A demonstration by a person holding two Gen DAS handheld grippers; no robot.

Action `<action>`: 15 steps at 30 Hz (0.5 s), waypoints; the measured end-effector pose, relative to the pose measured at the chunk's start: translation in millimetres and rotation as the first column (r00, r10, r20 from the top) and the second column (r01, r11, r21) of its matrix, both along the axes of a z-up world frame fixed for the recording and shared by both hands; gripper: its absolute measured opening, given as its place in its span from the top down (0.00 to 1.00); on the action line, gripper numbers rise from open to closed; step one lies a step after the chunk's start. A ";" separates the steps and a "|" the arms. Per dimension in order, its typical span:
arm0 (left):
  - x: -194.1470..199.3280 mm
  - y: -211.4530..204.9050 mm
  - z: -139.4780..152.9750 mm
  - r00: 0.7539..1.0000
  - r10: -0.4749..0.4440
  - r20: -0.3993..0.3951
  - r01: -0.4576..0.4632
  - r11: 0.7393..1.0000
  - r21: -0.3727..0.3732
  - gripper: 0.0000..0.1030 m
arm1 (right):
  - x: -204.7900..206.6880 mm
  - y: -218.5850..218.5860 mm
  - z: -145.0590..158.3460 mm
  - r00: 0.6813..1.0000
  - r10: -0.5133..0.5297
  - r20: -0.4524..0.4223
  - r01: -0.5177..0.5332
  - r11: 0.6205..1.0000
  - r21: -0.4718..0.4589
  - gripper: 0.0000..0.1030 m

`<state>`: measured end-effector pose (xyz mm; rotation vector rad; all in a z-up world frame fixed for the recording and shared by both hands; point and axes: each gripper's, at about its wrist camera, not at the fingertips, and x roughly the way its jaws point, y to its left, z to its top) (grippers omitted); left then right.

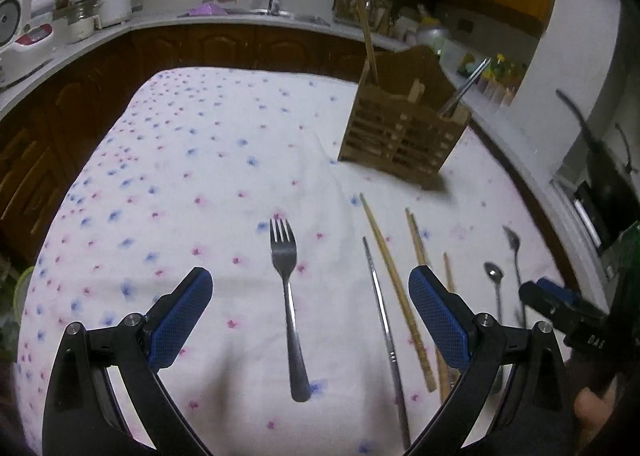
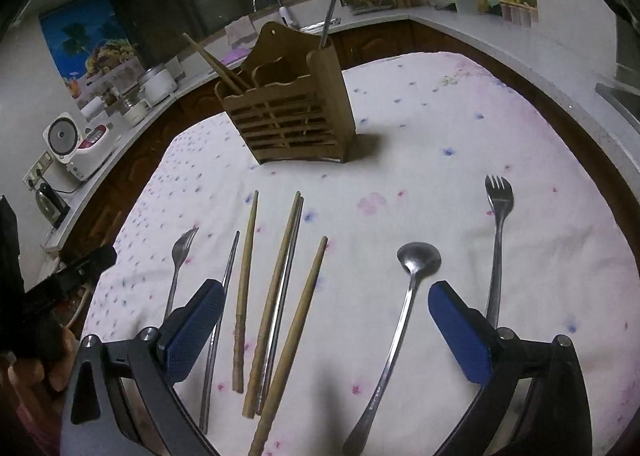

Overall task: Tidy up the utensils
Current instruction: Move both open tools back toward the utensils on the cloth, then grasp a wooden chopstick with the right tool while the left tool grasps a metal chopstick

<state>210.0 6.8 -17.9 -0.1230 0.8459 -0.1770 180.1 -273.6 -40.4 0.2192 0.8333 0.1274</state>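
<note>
Now: wooden holder [image 2: 288, 116] – chopsticks [image 2: 216, 64], metal utensil [image 2: 329, 16]; both fingers released.

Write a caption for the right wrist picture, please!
Open right claw hovers over spoon and chopsticks lying before the wooden utensil holder.

Cloth-covered counter [image 2: 440, 128] carries all utensils. Holder [image 2: 292, 116] stands at far side, chopsticks [image 2: 216, 60] in its left compartment, metal utensil [image 2: 330, 8] in its right. Row lies nearer, left to right in right wrist view: fork [image 2: 178, 268], metal chopstick [image 2: 218, 332], chopstick bundle [image 2: 272, 308], spoon [image 2: 400, 316], second fork [image 2: 496, 240]. In left wrist view, fork [image 1: 286, 296] lies between left claw [image 1: 310, 320] fingers; chopsticks [image 1: 394, 288] right of it.
</note>
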 end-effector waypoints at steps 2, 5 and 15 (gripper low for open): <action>6.0 -2.6 -3.9 1.000 0.004 -0.017 -0.003 1.000 0.021 0.02 | 5.7 -0.3 -3.6 1.000 0.015 -0.008 -0.014 1.000 0.007 0.10; 17.7 -4.8 -11.6 0.999 0.004 -0.052 -0.003 1.000 0.025 0.02 | 19.0 -1.2 -12.4 0.998 0.032 -0.054 -0.031 0.999 0.032 0.35; 56.7 -23.2 -27.5 0.992 -0.033 -0.120 0.035 0.999 0.020 0.08 | 51.7 6.3 -31.0 0.990 0.073 -0.117 -0.067 0.996 0.050 0.52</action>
